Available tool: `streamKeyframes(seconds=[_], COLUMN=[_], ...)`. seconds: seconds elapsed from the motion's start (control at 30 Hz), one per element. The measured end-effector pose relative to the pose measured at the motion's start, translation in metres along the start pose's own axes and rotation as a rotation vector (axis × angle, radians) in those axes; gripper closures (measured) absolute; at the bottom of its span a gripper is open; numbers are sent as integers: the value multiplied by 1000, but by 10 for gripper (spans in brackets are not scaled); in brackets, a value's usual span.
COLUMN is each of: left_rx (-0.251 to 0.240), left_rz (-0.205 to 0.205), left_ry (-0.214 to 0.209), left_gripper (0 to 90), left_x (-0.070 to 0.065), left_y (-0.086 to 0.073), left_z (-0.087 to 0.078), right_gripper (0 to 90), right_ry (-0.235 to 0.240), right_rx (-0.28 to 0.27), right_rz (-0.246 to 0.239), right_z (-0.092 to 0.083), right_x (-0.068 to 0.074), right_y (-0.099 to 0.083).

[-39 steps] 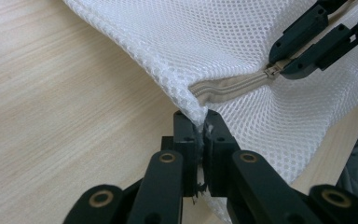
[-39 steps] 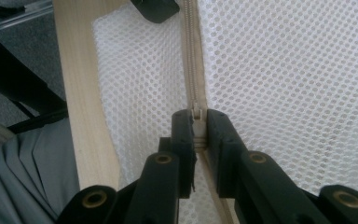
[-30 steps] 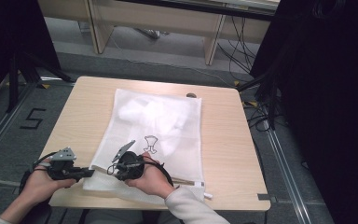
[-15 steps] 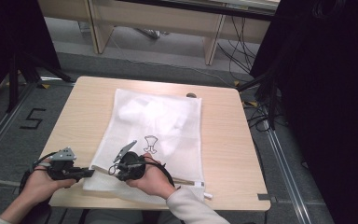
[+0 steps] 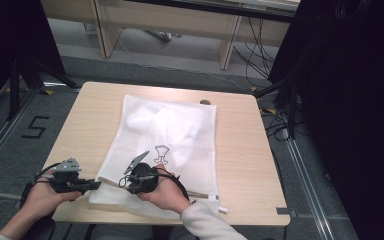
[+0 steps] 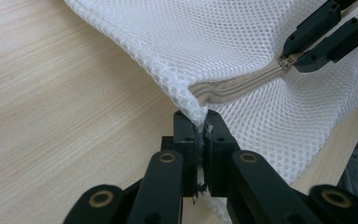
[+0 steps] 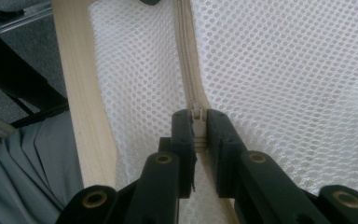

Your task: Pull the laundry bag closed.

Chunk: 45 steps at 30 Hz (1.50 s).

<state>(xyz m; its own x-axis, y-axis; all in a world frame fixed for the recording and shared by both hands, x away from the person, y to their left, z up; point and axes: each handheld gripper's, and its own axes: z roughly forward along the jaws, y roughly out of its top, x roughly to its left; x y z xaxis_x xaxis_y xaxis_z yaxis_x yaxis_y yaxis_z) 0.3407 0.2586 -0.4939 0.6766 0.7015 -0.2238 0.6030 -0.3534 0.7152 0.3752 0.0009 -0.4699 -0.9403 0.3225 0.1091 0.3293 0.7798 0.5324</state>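
Zipper step: left gripper [image 6: 200, 140] clenched on mesh bag [image 6: 242, 42] corner, right gripper [image 7: 199, 122] pinching zipper pull [image 7: 197, 114]; next, slide along.

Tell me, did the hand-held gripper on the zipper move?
No. The right hand-held gripper sits at the same spot by the black drawing on the mesh bag, shut on the zipper pull.

- One white mesh laundry bag [image 5: 165, 145], flat on one wooden table [image 5: 250, 165].
- One beige zipper [image 7: 189, 70] along its edge.
- Two handheld grippers: left gripper [image 5: 94, 185], right gripper [image 5: 125, 182].
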Motion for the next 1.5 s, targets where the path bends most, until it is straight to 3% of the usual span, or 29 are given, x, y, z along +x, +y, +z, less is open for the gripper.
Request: streamKeyframes(seconds=[1.5], left_rx=[-5], left_rz=[0], left_ry=[2], left_gripper=[850], left_x=[1], left_y=[0], left_z=[-1], right_gripper=[824], right_ry=[-16], right_rx=[24], right_rz=[25], right_z=[-7], right_x=[-6], right_y=[-9])
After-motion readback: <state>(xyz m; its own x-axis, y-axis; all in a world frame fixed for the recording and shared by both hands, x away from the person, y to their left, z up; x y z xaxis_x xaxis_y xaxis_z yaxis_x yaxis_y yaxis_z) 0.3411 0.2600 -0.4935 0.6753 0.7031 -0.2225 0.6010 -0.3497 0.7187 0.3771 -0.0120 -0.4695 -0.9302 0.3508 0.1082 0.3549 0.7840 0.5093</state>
